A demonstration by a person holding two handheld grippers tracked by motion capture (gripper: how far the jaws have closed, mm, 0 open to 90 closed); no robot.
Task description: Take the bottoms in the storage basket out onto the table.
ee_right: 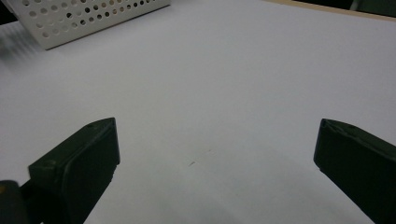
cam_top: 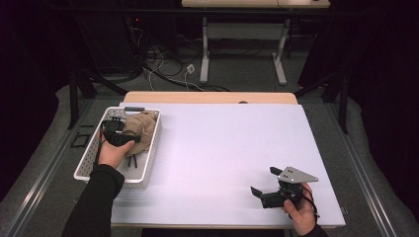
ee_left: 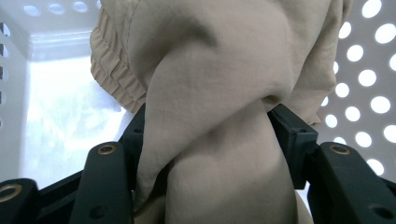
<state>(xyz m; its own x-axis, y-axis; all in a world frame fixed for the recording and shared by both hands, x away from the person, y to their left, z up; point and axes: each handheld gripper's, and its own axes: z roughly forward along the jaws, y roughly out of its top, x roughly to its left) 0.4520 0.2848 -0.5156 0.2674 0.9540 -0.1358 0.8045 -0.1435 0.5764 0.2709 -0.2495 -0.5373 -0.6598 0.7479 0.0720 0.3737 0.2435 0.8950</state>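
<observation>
Pinching a bunched fold of the beige cloth (ee_left: 219, 107), the left gripper (cam_top: 118, 134) reaches into the white basket (cam_top: 148, 163) at the left of the high view. At lower right, the right gripper (cam_top: 269, 185) rests on the white table (cam_top: 222, 148), jaws spread wide with nothing between them.

No readable text, labels, numbers or signs anywhere.
</observation>
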